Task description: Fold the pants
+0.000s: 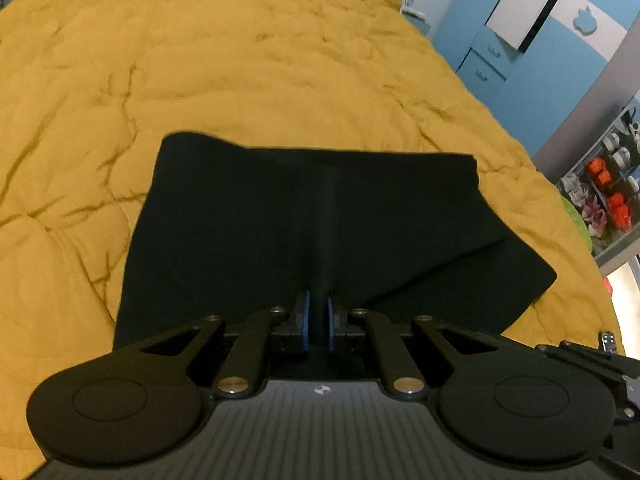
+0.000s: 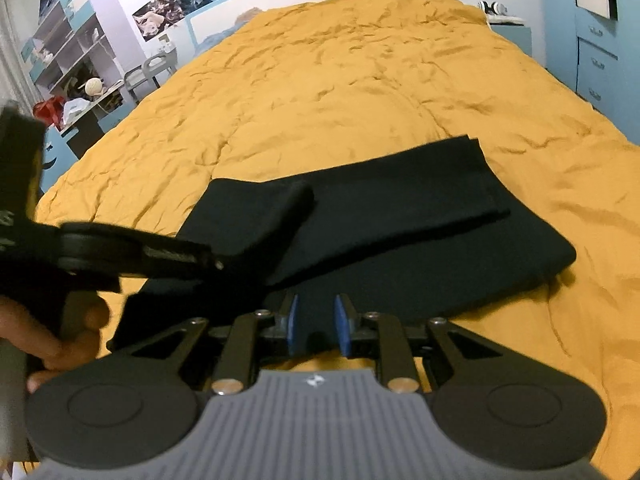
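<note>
Black pants (image 1: 280,220) lie partly folded on a mustard-yellow bedspread (image 1: 200,60). My left gripper (image 1: 319,314) is shut on a raised ridge of the black fabric, which runs up between its blue pads (image 1: 306,320). In the right wrist view the pants (image 2: 400,220) stretch across the bedspread (image 2: 360,80), and the left gripper (image 2: 216,262) lifts one fold at the left, held by a person's hand (image 2: 60,344). My right gripper (image 2: 318,314) hovers at the near edge of the pants, its blue pads (image 2: 293,322) apart and not pressing the cloth.
Blue drawers and a wardrobe (image 1: 500,60) stand to the right of the bed, with a shelf of small items (image 1: 608,184) beyond. Open shelves (image 2: 68,52) and a cluttered desk stand at the left, a nightstand (image 2: 510,34) at the far right corner.
</note>
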Action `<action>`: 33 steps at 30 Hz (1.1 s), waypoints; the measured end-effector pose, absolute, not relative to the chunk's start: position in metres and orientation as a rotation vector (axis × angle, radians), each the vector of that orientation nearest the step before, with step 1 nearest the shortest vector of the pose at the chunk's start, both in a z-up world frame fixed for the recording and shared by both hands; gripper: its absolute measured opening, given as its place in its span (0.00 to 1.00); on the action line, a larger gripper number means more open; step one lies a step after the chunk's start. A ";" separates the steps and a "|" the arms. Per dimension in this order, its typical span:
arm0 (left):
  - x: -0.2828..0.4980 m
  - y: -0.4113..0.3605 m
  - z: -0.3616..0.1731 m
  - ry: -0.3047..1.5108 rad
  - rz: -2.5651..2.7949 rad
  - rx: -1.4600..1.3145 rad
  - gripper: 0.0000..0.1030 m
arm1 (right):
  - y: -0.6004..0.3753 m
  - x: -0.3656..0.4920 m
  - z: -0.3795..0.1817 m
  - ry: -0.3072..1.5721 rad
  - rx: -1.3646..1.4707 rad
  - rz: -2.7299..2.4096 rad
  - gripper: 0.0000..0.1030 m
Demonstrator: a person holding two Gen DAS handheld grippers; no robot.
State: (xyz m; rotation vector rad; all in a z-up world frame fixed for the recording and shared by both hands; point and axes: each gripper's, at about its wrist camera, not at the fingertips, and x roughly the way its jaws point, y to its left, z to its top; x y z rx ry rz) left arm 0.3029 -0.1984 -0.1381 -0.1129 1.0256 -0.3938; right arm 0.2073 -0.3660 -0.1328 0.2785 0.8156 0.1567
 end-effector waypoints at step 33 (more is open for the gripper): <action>0.298 -0.068 -0.098 0.950 -0.302 -0.370 0.18 | -0.338 0.272 -0.098 0.843 0.578 0.366 0.00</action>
